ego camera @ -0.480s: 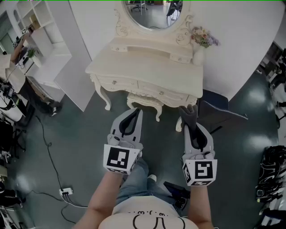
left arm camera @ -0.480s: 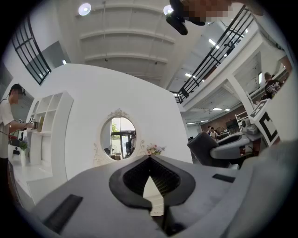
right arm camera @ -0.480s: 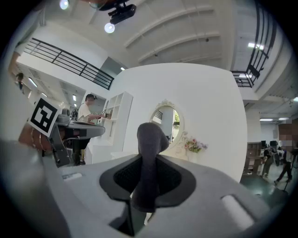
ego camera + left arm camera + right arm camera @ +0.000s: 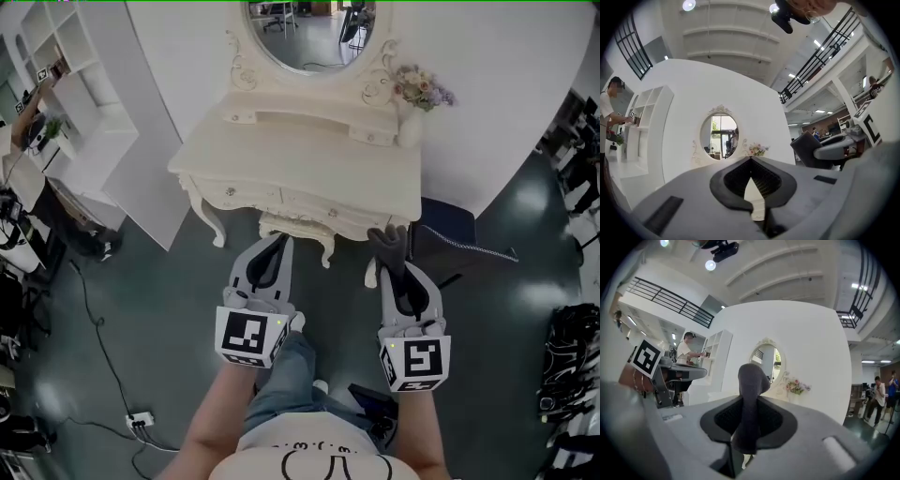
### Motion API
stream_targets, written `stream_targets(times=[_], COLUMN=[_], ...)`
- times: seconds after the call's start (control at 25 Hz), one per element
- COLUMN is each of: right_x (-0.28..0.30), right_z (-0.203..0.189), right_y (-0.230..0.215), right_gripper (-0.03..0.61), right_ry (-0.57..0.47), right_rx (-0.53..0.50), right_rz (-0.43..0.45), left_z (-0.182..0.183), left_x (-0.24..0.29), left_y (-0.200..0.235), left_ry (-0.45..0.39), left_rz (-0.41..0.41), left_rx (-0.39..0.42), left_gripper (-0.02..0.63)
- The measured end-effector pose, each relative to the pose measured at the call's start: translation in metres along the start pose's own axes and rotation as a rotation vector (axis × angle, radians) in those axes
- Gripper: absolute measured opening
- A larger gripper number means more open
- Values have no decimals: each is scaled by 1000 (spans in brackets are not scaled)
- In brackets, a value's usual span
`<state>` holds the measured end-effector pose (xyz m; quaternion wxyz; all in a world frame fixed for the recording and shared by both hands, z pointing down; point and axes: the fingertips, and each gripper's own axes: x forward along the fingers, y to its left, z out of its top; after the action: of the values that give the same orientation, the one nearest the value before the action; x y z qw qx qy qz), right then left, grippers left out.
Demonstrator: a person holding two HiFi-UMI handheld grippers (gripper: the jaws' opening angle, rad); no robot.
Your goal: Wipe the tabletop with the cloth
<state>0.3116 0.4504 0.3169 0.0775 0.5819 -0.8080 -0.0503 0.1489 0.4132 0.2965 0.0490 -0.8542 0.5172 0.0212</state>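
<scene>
The cream dressing table's top (image 4: 309, 164) stands ahead of me in the head view, bare in the middle. My right gripper (image 4: 396, 265) is shut on a dark grey cloth (image 4: 388, 242), whose bunched end sticks up past the fingertips. In the right gripper view the cloth (image 4: 751, 380) stands upright between the closed jaws of the right gripper (image 4: 749, 401). My left gripper (image 4: 277, 246) is shut with nothing in it, and in the left gripper view its tips (image 4: 751, 159) meet. Both grippers hover short of the table's front edge, above the floor.
An oval mirror (image 4: 305, 33) and a vase of flowers (image 4: 420, 89) sit at the table's back. A stool (image 4: 295, 228) is tucked under the front. White shelves (image 4: 66, 84) stand left, a dark chair (image 4: 455, 239) right, a power strip (image 4: 141, 419) on the floor.
The table sits slightly lower and further left in the head view, as if I have come a little closer. Both grippers keep their pose, and the cloth stays in the right one.
</scene>
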Motion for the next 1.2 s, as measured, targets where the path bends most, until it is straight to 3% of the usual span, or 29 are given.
stream_targets(times=[0.44,0.84,1.2], right_x=[134,273,341], right_z=[-9,-5,-22], right_y=[-42,-86,-124], right_gripper=[80,80,81], right_ry=[76,112,200], right_rx=[13,23,30], right_rz=[-50,-161,-256], left_z=[-25,-40,-59], left_x=[127,262,323], left_y=[78,154,191], left_ry=[8,16,38], left_rz=[-23,-122,-155], left_rx=[-47,-61,-89], left_gripper=[-3,-3,-3])
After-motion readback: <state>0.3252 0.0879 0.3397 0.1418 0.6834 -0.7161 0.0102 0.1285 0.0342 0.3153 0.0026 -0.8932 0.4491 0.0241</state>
